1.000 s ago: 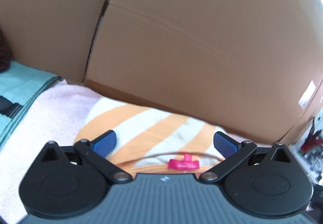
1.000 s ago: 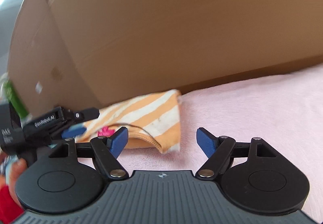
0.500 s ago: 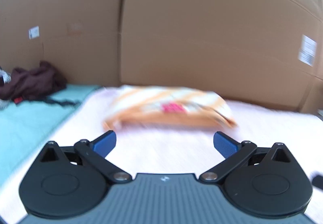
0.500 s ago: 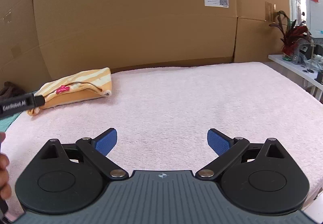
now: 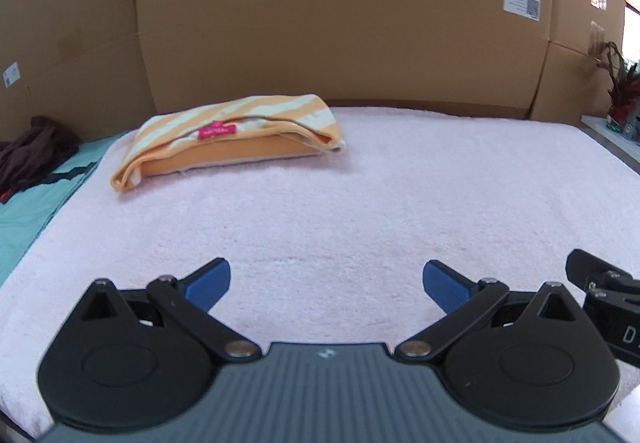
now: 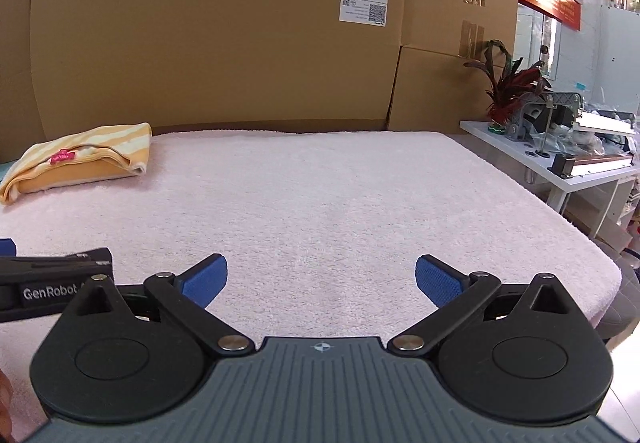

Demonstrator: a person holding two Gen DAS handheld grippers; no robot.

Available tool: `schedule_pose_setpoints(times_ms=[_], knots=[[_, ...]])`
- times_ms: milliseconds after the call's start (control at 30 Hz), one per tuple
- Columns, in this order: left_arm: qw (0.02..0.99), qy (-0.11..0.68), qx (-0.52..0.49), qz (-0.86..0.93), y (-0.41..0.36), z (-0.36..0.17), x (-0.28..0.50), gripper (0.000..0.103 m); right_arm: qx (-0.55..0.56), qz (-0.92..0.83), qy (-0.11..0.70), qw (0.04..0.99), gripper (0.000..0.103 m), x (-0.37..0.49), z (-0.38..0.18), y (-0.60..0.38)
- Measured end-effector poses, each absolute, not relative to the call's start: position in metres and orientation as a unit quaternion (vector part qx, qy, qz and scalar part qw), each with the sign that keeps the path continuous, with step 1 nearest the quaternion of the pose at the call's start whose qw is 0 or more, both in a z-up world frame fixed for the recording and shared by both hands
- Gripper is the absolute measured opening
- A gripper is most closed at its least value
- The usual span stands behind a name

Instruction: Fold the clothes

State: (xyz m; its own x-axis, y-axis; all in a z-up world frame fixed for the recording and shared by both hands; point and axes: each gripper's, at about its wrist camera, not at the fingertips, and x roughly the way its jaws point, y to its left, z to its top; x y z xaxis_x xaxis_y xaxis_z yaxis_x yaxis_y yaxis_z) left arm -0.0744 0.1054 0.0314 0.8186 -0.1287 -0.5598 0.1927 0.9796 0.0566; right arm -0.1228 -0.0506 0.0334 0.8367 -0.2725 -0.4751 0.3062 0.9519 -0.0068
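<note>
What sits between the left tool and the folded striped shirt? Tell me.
Nothing visible. Only bare pink towel lies between the open left tool and the striped shirt at the far left.

The orange-and-cream striped garment (image 5: 236, 131) lies folded into a compact, thick bundle on the pink towel-covered worktop (image 5: 360, 211), at its far left corner. It sits just in front of the cardboard boxes (image 5: 340, 11) that stand behind the worktop. Diagonal stripes run across its top layer; a plain orange layer shows along the front edge. A small bright pink label (image 5: 217, 130) sits at the neckline, facing forward, with a thin dark seam curving away from it. The left end is rounded where the fabric doubles over; nothing touches the bundle
</note>
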Motion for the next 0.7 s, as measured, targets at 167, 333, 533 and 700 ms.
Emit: schedule_pose_setpoints(times_ms=[167, 333, 533, 700], knots=[[0.949, 0.281, 0.107, -0.096, 0.084, 0.027, -0.085, 0.103, 0.050, -0.149, 0.251, 0.955, 0.102, -0.122, 0.033, -0.058], [0.943, 0.287, 0.101, -0.133, 0.076, 0.027, -0.089, 0.103, 0.065, -0.147, 0.260, 0.952, 0.102, -0.122, 0.033, -0.066], [0.940, 0.299, 0.082, -0.142, 0.076, 0.025, -0.085, 0.103, 0.083, -0.145, 0.271, 0.948, 0.102, -0.121, 0.033, -0.076], [0.940, 0.306, 0.065, -0.134, 0.082, 0.024, -0.079, 0.103, 0.098, -0.148, 0.276, 0.945, 0.102, -0.118, 0.030, -0.080]])
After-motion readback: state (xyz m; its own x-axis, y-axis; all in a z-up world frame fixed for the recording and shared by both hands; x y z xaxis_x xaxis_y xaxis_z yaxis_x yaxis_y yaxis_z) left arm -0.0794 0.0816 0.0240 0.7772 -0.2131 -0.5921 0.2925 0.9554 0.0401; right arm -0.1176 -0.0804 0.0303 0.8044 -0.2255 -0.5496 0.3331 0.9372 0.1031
